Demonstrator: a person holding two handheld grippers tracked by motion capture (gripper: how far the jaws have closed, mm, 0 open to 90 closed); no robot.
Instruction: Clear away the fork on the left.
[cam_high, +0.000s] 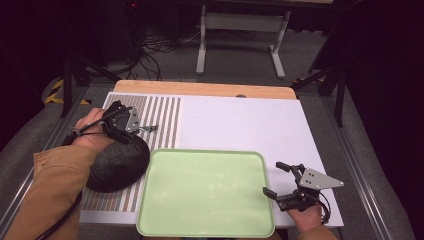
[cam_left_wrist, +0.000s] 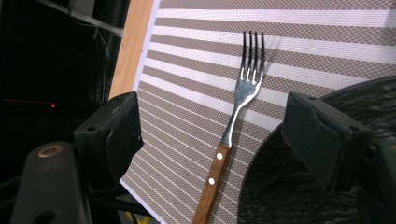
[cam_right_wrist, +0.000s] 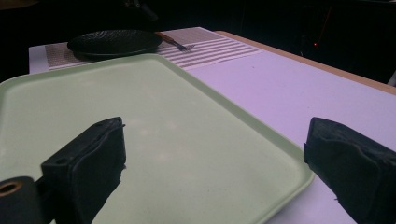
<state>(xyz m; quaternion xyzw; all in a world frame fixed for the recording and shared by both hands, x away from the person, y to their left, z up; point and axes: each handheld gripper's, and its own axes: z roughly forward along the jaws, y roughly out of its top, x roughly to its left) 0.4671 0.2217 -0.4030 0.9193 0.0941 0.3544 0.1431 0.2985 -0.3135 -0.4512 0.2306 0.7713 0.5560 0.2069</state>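
One fork (cam_left_wrist: 236, 112), plate (cam_high: 119, 165), tray (cam_high: 206, 192).

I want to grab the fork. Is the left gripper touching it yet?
Apart. In the left gripper view the fork lies untouched on the placemat between the open left gripper.

My table (cam_high: 240, 117) had a white top with a wooden far edge. On it lay a striped mat (cam_high: 165, 115) at the left and a green tray (cam_high: 205, 192) near me. A black plate (cam_high: 117, 165) and a fork (cam_left_wrist: 233, 121) rested on the mat.
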